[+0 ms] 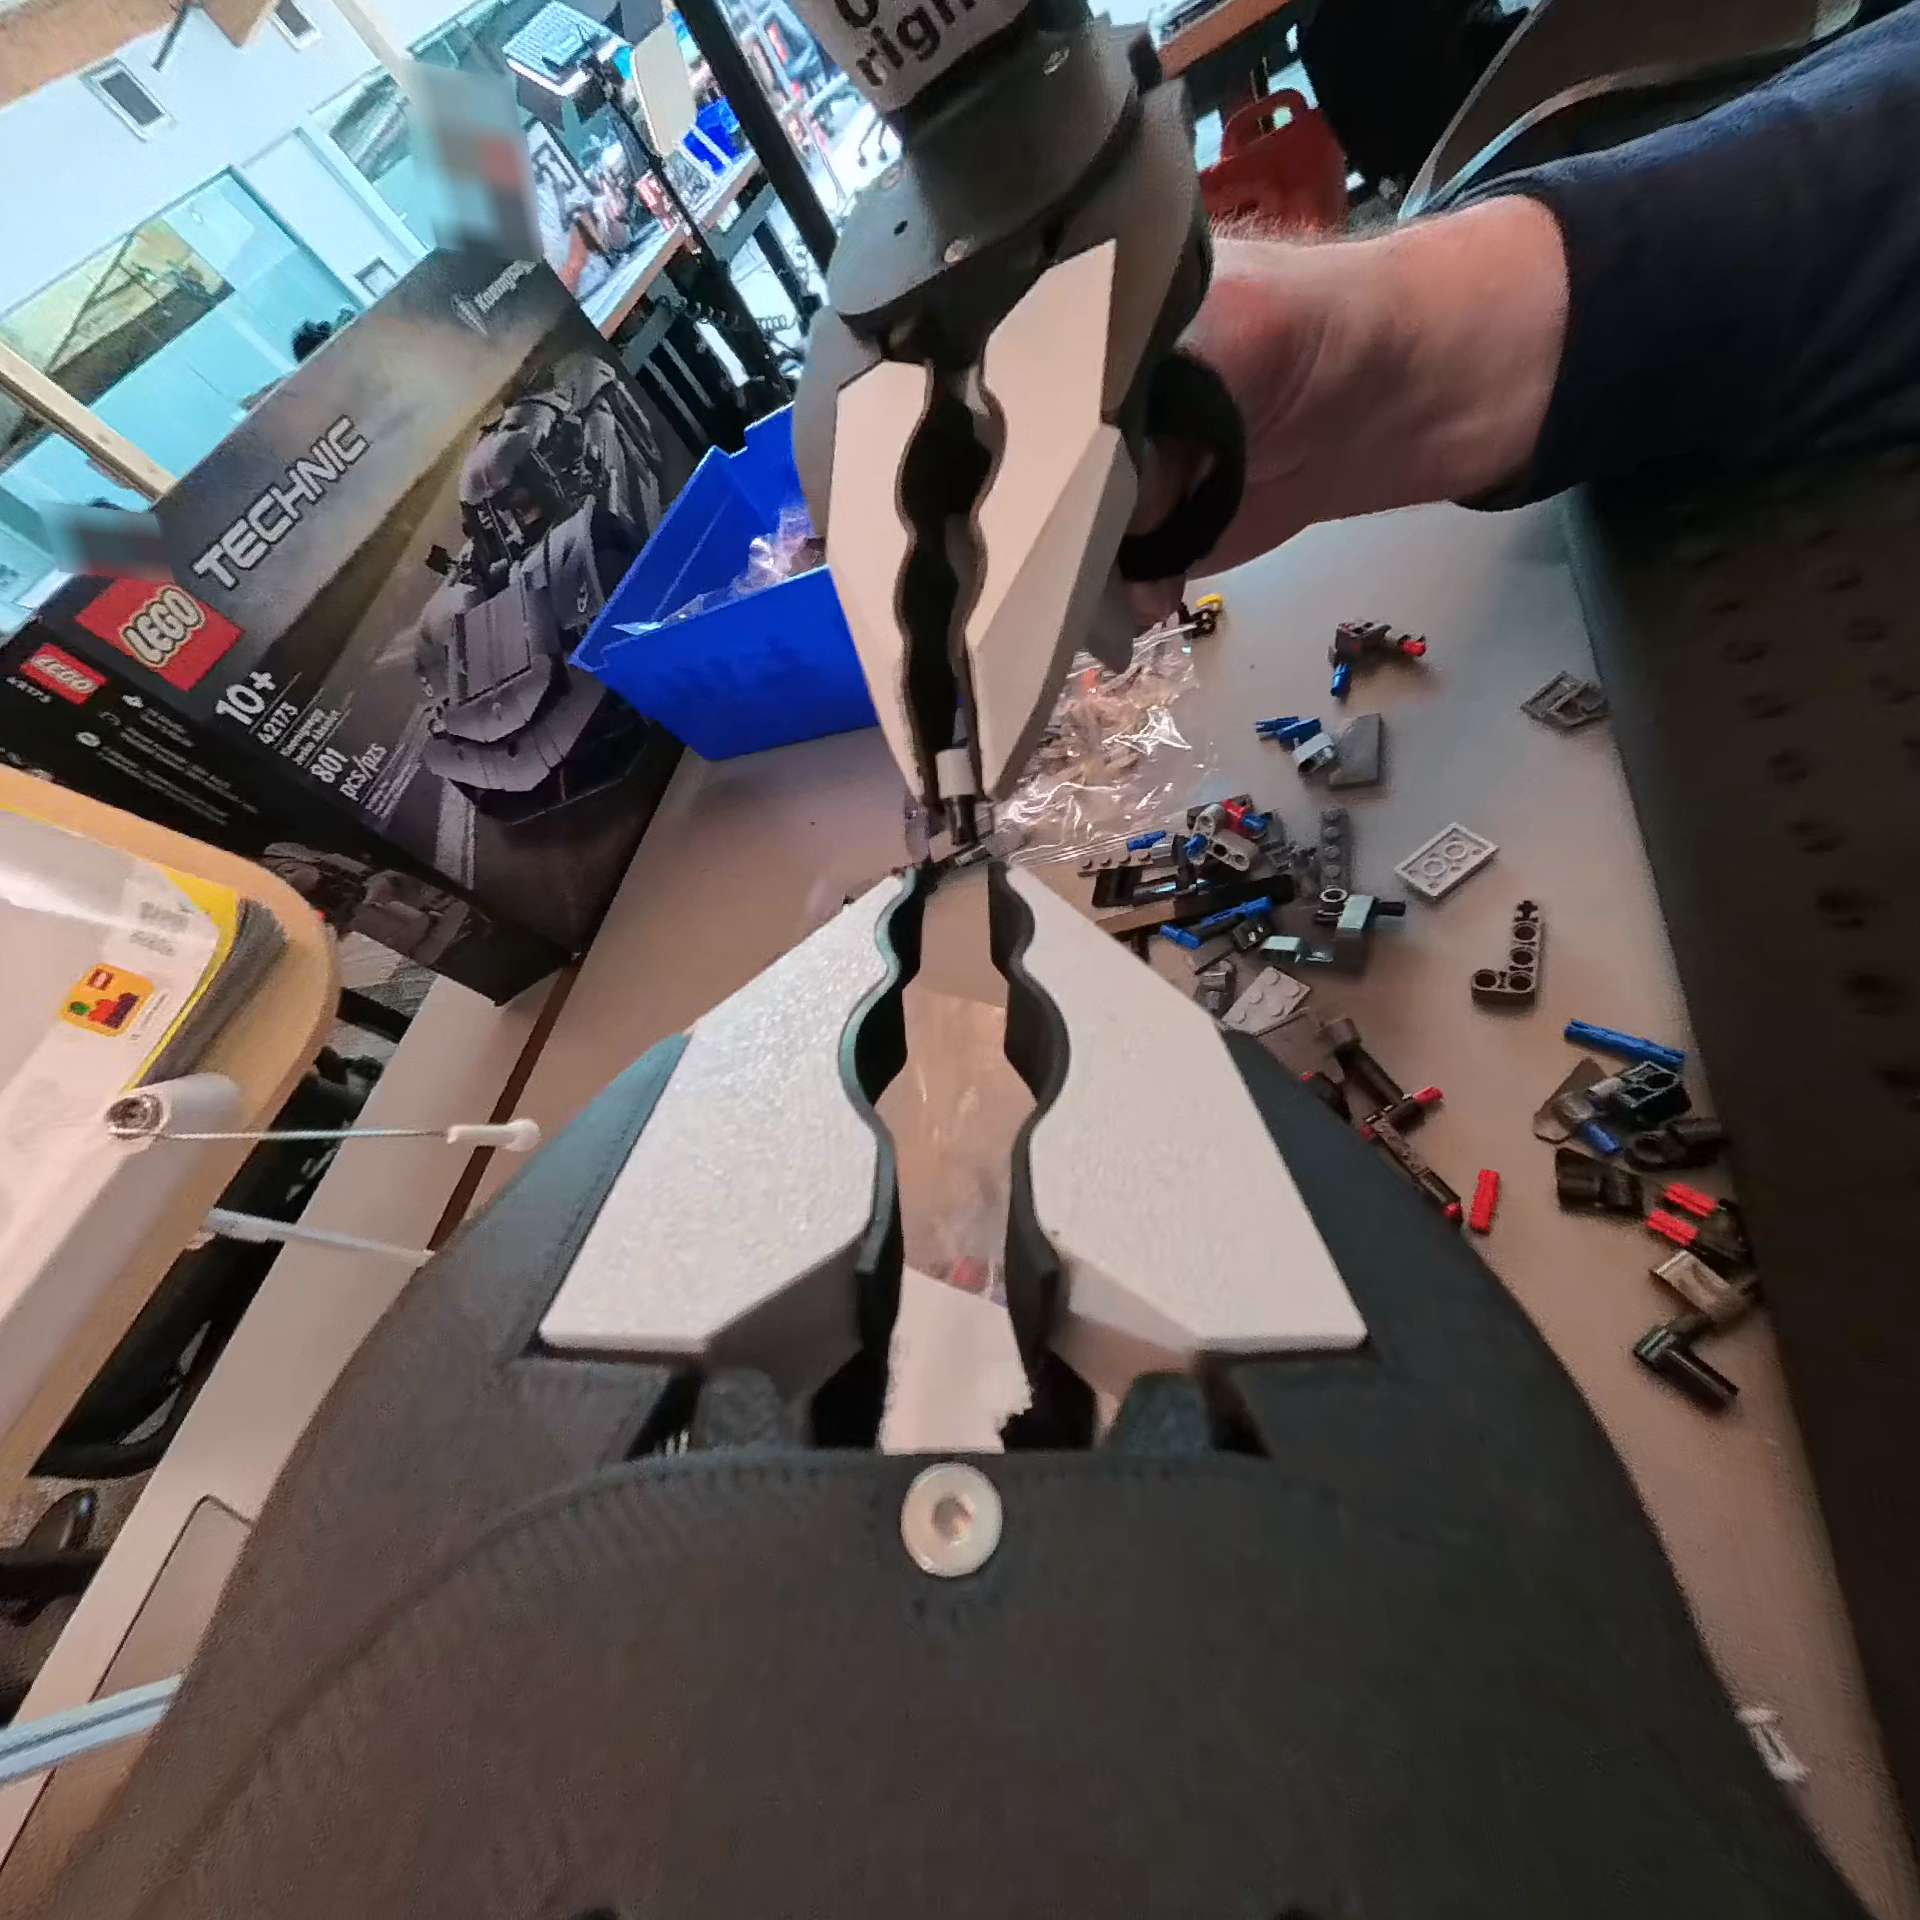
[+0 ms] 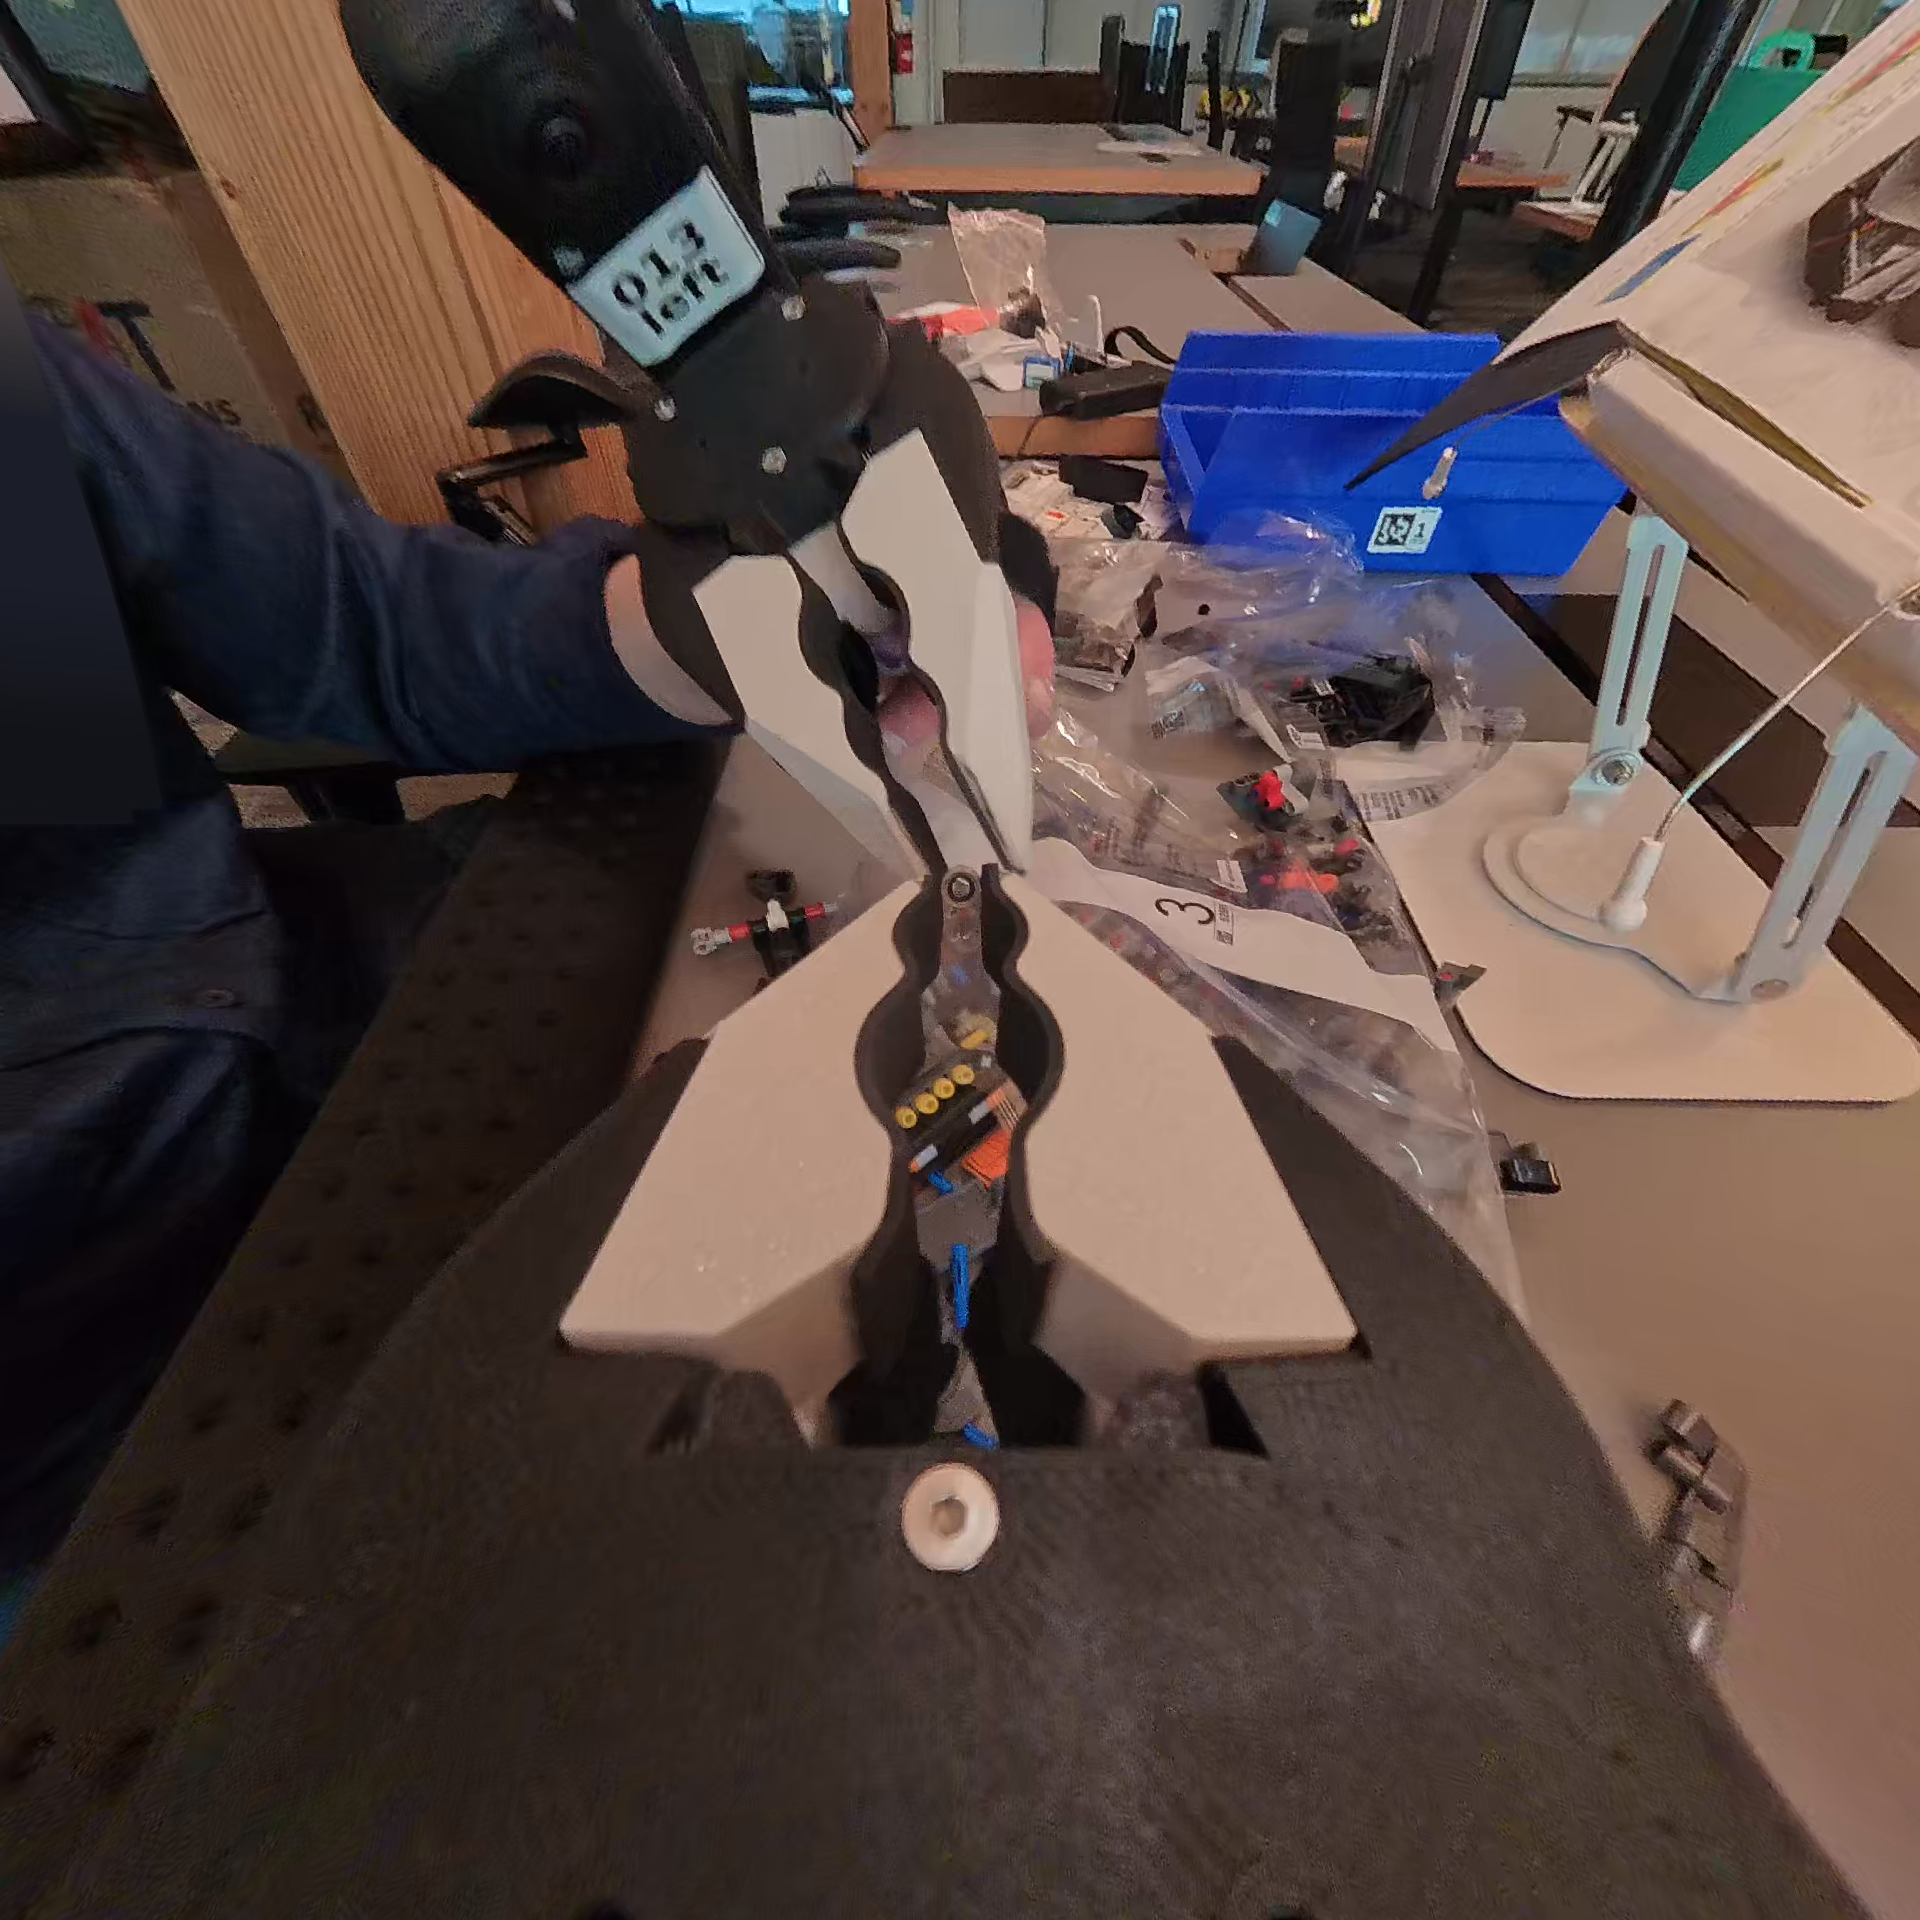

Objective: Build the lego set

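right gripper (image 1: pixel 956 805) pinches small grey-black piece (image 1: pixel 958 798) | left gripper (image 1: pixel 951 883) nearly closed, content unclear | advice: align tips, press straight

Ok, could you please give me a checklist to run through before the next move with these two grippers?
1. Right gripper clamps the small white-and-black Lego piece: ok.
2. Left gripper holds a mating part: cannot tell, its tips hide it.
3. Both grippers' tips meet above the flat grey table: ok.
4. The two parts line up: cannot tell.
5. Pile of loose small grey, black, blue and red Lego parts lies clear of the tips: ok.
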Available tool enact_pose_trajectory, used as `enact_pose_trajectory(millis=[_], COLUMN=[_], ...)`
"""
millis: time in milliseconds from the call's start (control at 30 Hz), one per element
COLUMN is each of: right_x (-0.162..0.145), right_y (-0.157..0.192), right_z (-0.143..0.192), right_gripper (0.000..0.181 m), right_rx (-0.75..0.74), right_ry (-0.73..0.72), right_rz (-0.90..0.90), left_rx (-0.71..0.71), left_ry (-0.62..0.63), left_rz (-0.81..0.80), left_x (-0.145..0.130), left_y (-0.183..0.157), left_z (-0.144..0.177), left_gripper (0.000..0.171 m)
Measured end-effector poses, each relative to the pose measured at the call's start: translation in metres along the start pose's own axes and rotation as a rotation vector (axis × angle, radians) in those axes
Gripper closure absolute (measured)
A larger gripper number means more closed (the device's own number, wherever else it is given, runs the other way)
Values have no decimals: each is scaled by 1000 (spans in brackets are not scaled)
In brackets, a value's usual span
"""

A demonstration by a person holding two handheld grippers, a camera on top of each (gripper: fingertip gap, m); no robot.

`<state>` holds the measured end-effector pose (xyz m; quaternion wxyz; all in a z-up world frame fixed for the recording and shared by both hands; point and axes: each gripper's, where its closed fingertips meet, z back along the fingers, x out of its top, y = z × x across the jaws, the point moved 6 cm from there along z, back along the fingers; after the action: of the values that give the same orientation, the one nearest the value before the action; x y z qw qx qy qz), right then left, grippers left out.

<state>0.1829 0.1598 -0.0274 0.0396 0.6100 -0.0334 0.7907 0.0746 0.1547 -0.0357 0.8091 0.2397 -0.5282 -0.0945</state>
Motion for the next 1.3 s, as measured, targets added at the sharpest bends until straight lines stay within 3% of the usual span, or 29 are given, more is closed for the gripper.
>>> enact_pose_trajectory(millis=[567, 667, 767, 800, 833, 867, 900, 967, 1067, 1167, 1300], right_x=[-2, 2, 2, 7, 21, 32, 28, 8, -6, -9, -20], right_y=[9, 9, 8, 6, 3, -1, -4, -8, -12, -13, -12], right_z=[-9, -8, -6, 2, 22, 47, 56, 42, 26, 26, 16], right_gripper=[178, 178, 179, 178, 178, 177, 177, 178, 177, 178, 178], right_rx=[-81, -48, -20, -33, -27, -39, -83, -70, -65, -50, -36], right_ry=[125, 80, 58, 10, -125, -229, -207, -100, 6, 0, 78], right_rz=[111, 44, 3, -4, -40, -71, -51, -88, -76, -87, -90], left_rx=[-35, -44, -39, -10, -22, -59, -48, -33, -118, -210, -254], left_ry=[34, 7, 54, 161, 143, 26, 22, 49, 120, 138, 227], left_rz=[10, 34, 27, -15, 35, 145, 122, 42, -6, -18, -6], left_x=[1, 5, -2, -19, -26, -14, -5, 1, -14, -12, -31], left_y=[-5, -4, -4, -2, 0, 2, 6, 6, -13, -29, -38], left_z=[0, 4, 3, 3, 7, 11, 11, 4, -6, -11, -26], left_gripper=[170, 170, 171, 170, 170, 171, 170, 170, 170, 170, 170])
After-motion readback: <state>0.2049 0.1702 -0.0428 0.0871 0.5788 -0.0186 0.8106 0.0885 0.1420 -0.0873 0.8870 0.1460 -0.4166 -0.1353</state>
